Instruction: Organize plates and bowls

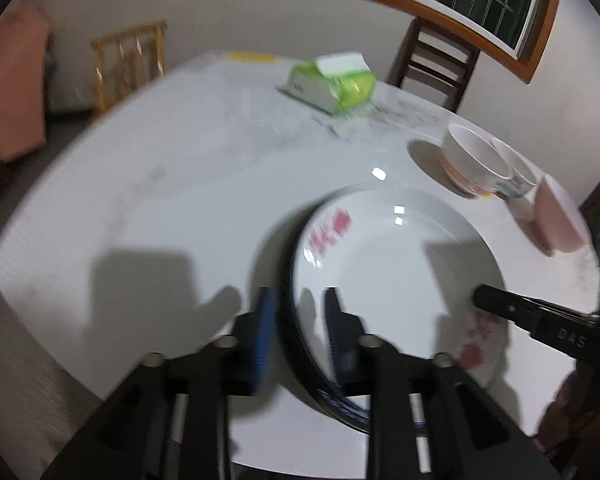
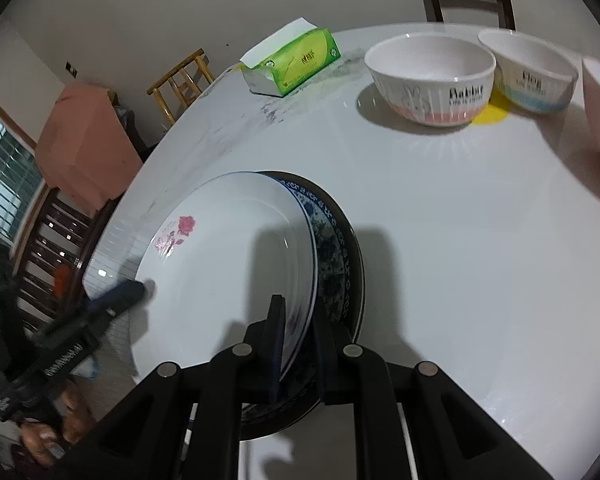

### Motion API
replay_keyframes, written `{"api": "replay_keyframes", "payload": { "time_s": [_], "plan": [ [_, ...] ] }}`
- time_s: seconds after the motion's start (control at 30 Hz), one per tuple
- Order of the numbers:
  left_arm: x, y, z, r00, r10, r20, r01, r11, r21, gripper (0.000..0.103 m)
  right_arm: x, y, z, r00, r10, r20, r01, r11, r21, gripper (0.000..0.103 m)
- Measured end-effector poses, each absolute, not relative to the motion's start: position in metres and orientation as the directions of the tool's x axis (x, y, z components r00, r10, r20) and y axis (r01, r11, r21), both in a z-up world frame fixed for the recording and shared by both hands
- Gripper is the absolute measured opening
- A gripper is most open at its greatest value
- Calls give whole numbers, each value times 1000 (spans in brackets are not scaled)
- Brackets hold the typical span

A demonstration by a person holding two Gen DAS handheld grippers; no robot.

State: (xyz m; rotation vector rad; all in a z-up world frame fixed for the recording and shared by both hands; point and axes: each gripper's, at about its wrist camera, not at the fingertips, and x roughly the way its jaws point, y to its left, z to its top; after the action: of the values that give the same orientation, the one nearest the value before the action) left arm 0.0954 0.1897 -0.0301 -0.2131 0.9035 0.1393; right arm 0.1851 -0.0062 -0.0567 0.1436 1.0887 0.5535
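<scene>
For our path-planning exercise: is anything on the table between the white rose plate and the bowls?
Nothing visible. Only bare table lies between the white plate and the nearest bowl; the tissue box sits off to the side.

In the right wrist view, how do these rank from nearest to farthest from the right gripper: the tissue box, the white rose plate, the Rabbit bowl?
1. The white rose plate: its rim sits between the right gripper fingers, stacked on a blue patterned plate.
2. The Rabbit bowl: farther back on the table, to the right.
3. The tissue box: at the table's far edge, left of the bowl.
</scene>
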Motion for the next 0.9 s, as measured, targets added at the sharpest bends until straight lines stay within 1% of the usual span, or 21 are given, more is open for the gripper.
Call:
{"api": "replay_keyframes", "payload": {
  "time_s": [0.03, 0.13, 0.27, 0.37, 0.43, 0.47, 0.53, 0.67, 0.8, 0.9],
  "plan": [
    [94, 190, -27, 626, 50, -778, -213, 971, -109, 38, 184, -3, -55, 358, 474, -804, -365, 864, 347, 13],
    [92, 190, -22, 644, 64, -763, -215, 971, -100, 38, 181, 2, -53, 388, 437, -812, -388, 876, 286, 13],
    [92, 190, -23, 637, 57, -769, -211, 972, -103, 38, 179, 7, -51, 422, 397, -815, -407, 886, 221, 14],
    [92, 190, -23, 638, 61, -767, -214, 972, -100, 39, 174, 14, -47, 477, 332, -814, -424, 898, 118, 16],
    [91, 190, -23, 641, 66, -765, -216, 972, -98, 39, 170, 17, -44, 520, 298, -801, -430, 901, 57, 22],
    [91, 190, -23, 642, 68, -764, -216, 972, -95, 41, 168, 18, -41, 542, 281, -792, -432, 901, 24, 29],
    [92, 190, -25, 642, 68, -764, -216, 972, -95, 42, 165, 19, -38, 566, 272, -778, -435, 900, -2, 34],
    [92, 190, -26, 639, 70, -766, -217, 972, -92, 43, 166, 10, -33, 573, 301, -762, -414, 909, 48, 35],
    [92, 190, -26, 642, 79, -763, -216, 973, -81, 43, 166, -8, -27, 569, 357, -741, -383, 912, 145, 35],
    [92, 189, -26, 643, 86, -761, -216, 974, -72, 47, 164, -23, -27, 563, 377, -735, -359, 913, 193, 35]
  ]
}}
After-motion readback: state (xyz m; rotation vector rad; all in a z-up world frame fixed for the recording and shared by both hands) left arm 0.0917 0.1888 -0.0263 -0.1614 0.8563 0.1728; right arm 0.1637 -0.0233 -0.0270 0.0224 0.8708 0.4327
